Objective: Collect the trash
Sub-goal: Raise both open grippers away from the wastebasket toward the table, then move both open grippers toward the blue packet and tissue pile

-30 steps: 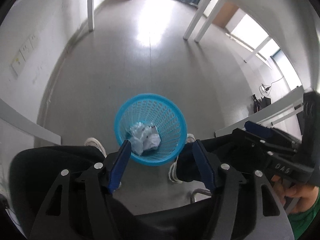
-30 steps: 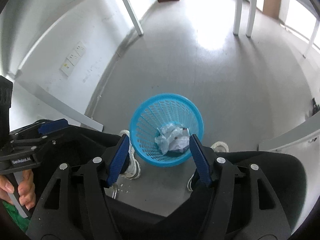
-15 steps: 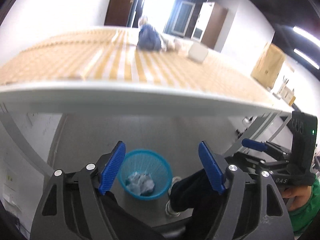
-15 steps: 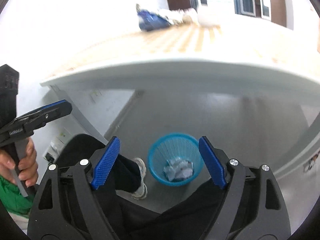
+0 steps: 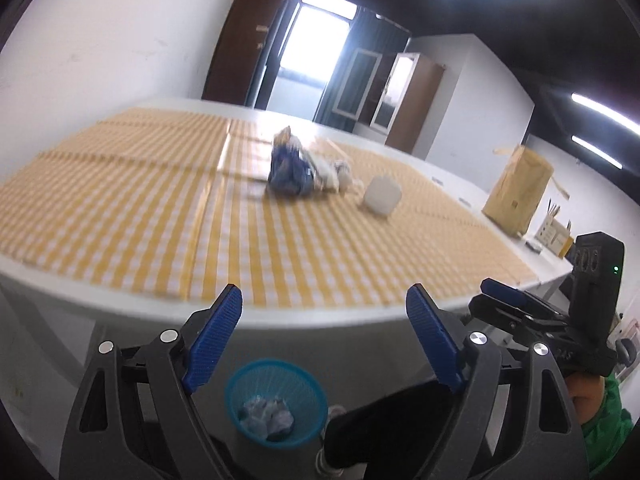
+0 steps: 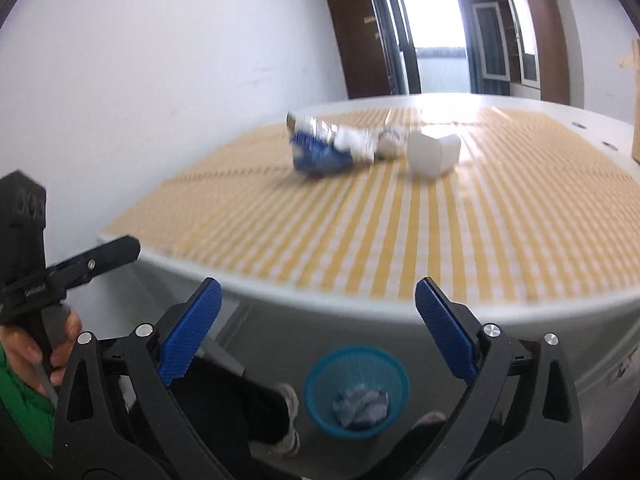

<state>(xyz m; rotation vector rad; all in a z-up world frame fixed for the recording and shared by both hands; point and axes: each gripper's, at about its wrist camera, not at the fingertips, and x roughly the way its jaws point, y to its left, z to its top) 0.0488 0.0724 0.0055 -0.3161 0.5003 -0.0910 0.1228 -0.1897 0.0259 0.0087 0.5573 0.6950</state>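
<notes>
Left gripper [image 5: 324,314] and right gripper [image 6: 318,306]: jaws just opened wide, nothing between. White table [image 5: 312,320], yellow-checked cloth [image 5: 132,208]; blue wrapper [image 5: 289,170], white cup [image 5: 382,197] mid-table. Blue basket [image 5: 276,394] with crumpled paper [image 5: 266,418] on floor below.

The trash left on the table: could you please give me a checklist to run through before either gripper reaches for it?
1. Left gripper empty, jaws apart after opening: ok.
2. Right gripper empty, jaws apart after opening: ok.
3. Blue wrapper and crumpled white paper in sight on the checked tablecloth: ok.
4. White cup on its side, apart from the pile: ok.
5. Blue basket on the floor below the table edge, room above the paper inside: ok.
6. Sharp enough view to choose a grasp point: not ok, blurred.
</notes>
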